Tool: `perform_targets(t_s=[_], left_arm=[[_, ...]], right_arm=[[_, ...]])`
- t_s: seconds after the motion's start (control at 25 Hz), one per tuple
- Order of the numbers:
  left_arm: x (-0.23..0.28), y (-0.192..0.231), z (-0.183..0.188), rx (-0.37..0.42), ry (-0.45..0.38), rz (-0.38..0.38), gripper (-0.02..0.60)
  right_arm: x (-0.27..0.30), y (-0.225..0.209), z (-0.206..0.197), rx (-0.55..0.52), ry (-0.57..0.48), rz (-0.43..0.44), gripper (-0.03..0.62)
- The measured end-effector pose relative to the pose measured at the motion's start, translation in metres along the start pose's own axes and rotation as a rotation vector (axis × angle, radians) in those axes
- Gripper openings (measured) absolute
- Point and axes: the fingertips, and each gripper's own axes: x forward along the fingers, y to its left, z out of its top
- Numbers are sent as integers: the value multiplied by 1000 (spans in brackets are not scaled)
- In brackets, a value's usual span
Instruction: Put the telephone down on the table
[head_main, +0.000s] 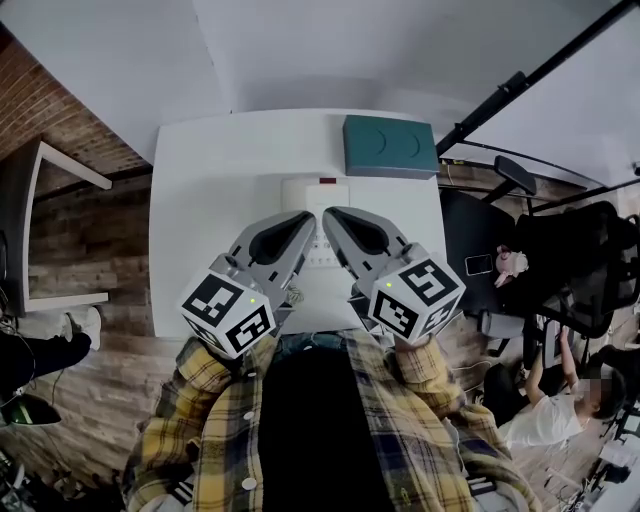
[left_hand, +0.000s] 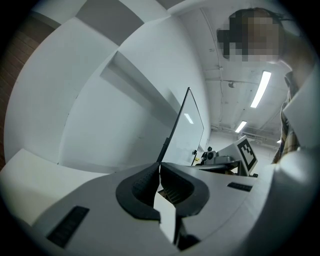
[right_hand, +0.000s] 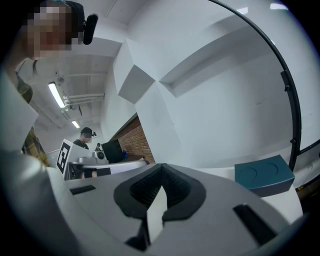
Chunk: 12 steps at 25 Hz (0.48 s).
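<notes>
Your left gripper (head_main: 308, 217) and right gripper (head_main: 328, 214) are both clenched, pads pressed together with nothing between them. The white telephone (head_main: 316, 193) lies flat on the white table (head_main: 200, 200), just left of the teal box (head_main: 388, 146). Both gripper tips point at the telephone's near half, also left of that box.

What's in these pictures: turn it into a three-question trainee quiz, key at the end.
1. True or false: the left tongs and the right tongs are both shut and empty.
2. The teal box sits at the table's: A far right corner; B near left corner; C centre.
3. What white thing lies on the table just beyond the tongs' tips?
Key: 1 true; 2 A; 3 the telephone.
</notes>
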Motion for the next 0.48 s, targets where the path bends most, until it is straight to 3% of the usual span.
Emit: perform_targets(t_s=[0.48], left_arm=[[3, -1, 2, 3, -5, -12, 21]], right_arm=[[-1, -3, 0, -4, -6, -4, 24]])
